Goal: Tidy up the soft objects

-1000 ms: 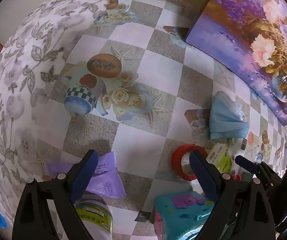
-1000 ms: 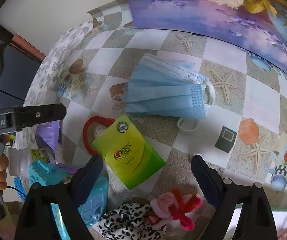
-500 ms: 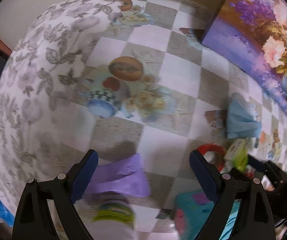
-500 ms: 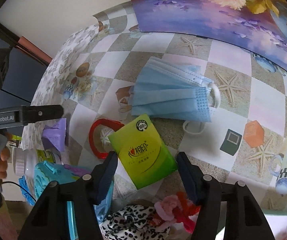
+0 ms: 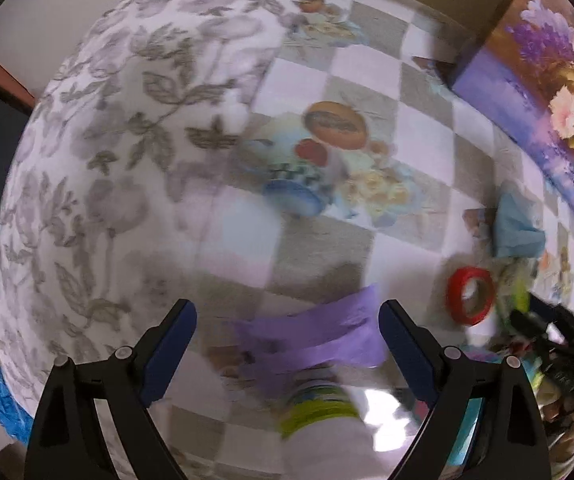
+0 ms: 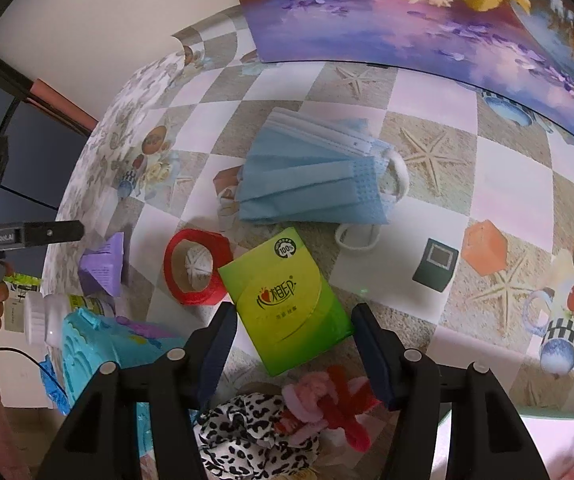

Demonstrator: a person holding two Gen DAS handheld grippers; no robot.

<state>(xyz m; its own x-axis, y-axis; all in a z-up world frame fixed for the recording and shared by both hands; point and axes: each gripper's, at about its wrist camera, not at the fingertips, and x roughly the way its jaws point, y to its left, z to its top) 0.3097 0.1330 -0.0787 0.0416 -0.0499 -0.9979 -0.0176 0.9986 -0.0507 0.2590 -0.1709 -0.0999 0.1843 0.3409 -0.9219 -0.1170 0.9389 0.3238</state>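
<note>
The right gripper (image 6: 291, 334), jaws just closing, is pinching the green tissue pack (image 6: 287, 300), its near corner hidden. The left gripper (image 5: 287, 336) is hovering spread over a blurred purple packet (image 5: 319, 332).

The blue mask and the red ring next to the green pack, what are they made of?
The blue mask looks like thin, soft, matte non-woven fabric: it has pleats and stretchy white ear loops. The red ring seems to be a tape roll, slightly glossy red film wound around a brownish card core.
</note>
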